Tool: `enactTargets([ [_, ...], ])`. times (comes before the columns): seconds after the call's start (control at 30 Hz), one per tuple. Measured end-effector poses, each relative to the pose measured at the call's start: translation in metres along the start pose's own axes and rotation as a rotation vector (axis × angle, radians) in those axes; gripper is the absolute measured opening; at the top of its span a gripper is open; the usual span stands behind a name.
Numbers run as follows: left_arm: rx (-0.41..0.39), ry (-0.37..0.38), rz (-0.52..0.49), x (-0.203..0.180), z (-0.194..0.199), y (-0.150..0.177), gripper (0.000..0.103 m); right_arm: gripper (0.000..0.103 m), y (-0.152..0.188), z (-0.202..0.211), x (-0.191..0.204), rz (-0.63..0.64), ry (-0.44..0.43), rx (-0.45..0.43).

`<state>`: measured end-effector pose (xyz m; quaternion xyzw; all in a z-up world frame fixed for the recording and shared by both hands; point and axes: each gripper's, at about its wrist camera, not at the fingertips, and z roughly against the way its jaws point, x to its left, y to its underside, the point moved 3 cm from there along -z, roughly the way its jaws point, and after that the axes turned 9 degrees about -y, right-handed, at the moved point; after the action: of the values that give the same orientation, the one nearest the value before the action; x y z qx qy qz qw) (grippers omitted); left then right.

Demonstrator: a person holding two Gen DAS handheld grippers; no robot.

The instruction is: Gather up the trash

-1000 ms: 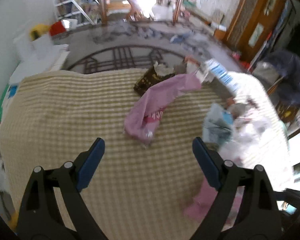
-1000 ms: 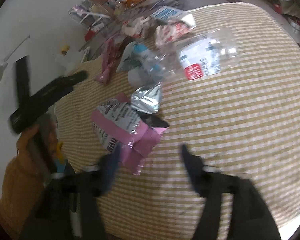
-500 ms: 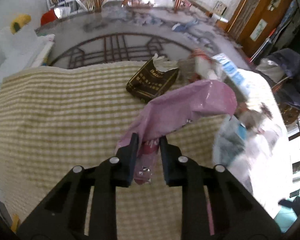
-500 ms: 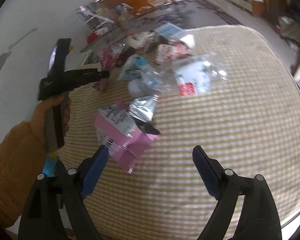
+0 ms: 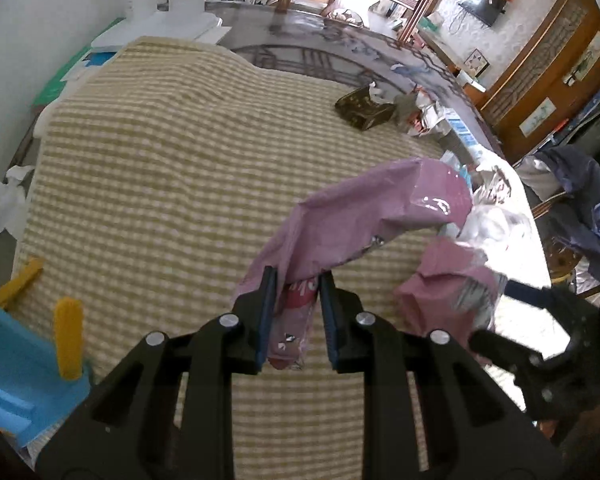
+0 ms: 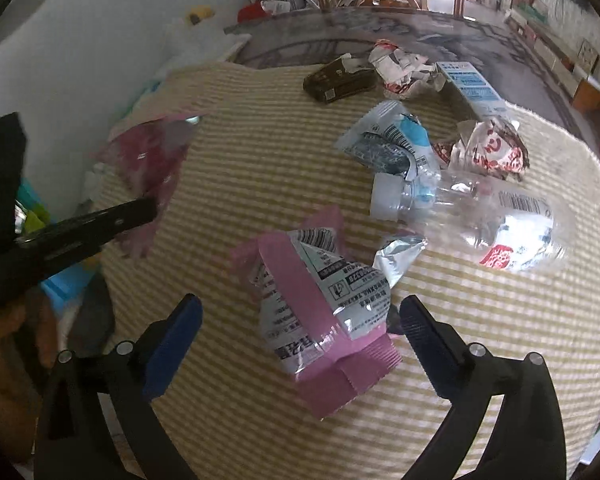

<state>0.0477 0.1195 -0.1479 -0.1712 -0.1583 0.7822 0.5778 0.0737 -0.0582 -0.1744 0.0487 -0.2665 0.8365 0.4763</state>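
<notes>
My left gripper [image 5: 297, 280] is shut on one end of a long pink wrapper [image 5: 380, 208], which hangs lifted above the checked cloth. In the right wrist view that wrapper [image 6: 148, 160] shows blurred at the left, held by the left gripper [image 6: 148, 210]. My right gripper [image 6: 300, 308] points down, its jaws opening wide. A crumpled pink-and-silver wrapper [image 6: 320, 300] lies on the cloth between them, and the pads do not touch it. The left wrist view shows the same wrapper [image 5: 444, 276] at the right.
A clear plastic bottle [image 6: 480, 224], a silver foil scrap [image 6: 400, 256], a blue-and-white packet [image 6: 388, 140], red-and-white crumpled wrappers [image 6: 488, 152], a dark box [image 6: 340, 80] and a carton [image 6: 468, 84] lie on the cloth-covered table [image 6: 260, 140]. A blue container [image 5: 12, 360] with yellow clips stands at its left edge.
The left gripper shut on the pink wrapper and carried it up and to the left. The right gripper opened wider and came over the pink-and-silver wrapper.
</notes>
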Motion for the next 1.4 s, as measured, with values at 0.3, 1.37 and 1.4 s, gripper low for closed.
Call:
enactTargets([
  [0.3, 0.005, -0.006, -0.019, 0.003, 0.002, 0.004, 0.024, 0.096, 0.001, -0.004, -0.003, -0.008, 0.013, -0.015],
  [1.37, 0.110, 0.030, -0.103, -0.038, -0.057, -0.007, 0.065, 0.053, 0.007, 0.063, -0.003, -0.128, -0.078, -0.186],
  [1.4, 0.121, 0.029, -0.101, -0.038, -0.061, -0.005, 0.062, 0.053, 0.007, 0.064, -0.005, -0.132, -0.078, -0.187],
])
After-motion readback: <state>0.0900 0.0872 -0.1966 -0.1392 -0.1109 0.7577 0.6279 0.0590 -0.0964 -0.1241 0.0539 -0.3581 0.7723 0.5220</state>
